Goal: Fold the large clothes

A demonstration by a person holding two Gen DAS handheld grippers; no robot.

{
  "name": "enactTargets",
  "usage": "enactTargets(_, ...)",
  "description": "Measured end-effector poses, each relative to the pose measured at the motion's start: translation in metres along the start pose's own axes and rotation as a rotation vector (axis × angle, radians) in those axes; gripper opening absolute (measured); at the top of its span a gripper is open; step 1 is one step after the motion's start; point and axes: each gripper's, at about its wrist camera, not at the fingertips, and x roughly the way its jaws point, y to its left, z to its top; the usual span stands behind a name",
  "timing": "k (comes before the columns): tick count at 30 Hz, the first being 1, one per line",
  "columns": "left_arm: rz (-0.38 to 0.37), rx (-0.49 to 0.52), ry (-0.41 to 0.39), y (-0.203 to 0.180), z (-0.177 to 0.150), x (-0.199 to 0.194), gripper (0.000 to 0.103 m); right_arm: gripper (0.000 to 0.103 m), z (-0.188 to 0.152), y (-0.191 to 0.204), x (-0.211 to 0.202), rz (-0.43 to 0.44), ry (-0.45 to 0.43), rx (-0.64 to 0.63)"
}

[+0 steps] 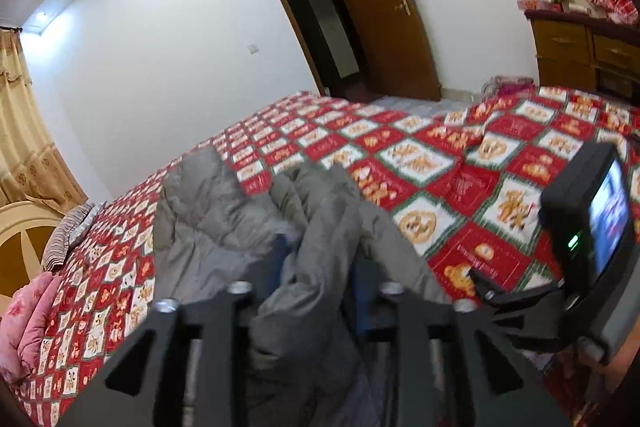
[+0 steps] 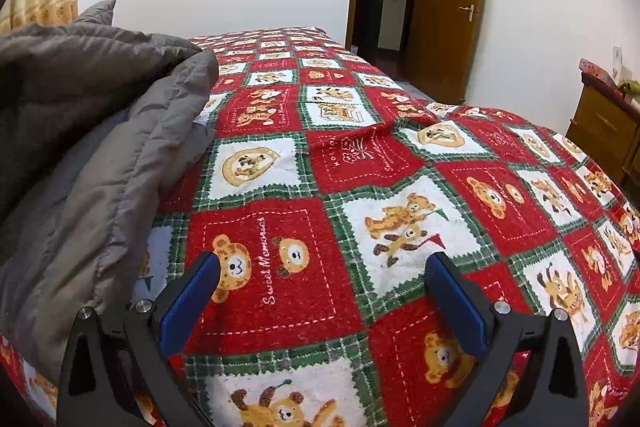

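Grey padded coat [image 1: 224, 223]: bulky, soft, slippery. Left claw [image 1: 316, 267] half-released around a fold; right claw [image 2: 320, 267] released, empty. I'd grab the hem.

The left gripper [image 1: 316, 259] has a fold of the grey quilted padded coat [image 1: 224, 219] between its blue-padded fingers [image 1: 362, 301]. The coat lies on the red-and-white bear-patterned bedspread [image 1: 460, 187]; at right, the other gripper's black camera unit [image 1: 592, 223].
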Motion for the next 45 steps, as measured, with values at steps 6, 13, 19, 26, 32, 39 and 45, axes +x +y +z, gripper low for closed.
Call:
enactTargets(6,0.028,-0.001,-0.080,0.003,0.019,-0.022,0.072,0.101,0.000,0.000,0.001,0.000,-0.003,-0.005)
enactTargets(13,0.178,0.013,-0.079,0.026,0.026,-0.014,0.082,0.101,0.000,0.000,0.002,0.006,-0.003,-0.011)
enactTargets(19,0.224,-0.041,-0.036,0.059,0.019,-0.003,0.082,0.101,-0.004,0.003,0.010,0.026,0.031,-0.011)
enactTargets(26,0.307,-0.092,-0.033,0.098,0.008,-0.004,0.090,0.101,-0.004,0.004,0.010,0.015,0.030,-0.025)
enactTargets(32,0.370,-0.242,-0.004,0.149,-0.008,0.002,0.094,0.101,-0.006,0.007,0.011,0.000,0.023,-0.042)
enactTargets(39,0.483,-0.200,0.094,0.163,-0.039,0.063,0.098,0.101,-0.004,0.002,0.007,0.036,0.035,0.001)
enactTargets(45,0.411,-0.178,0.122,0.134,-0.052,0.092,0.098,0.101,0.035,-0.010,-0.028,0.103,-0.033,0.104)
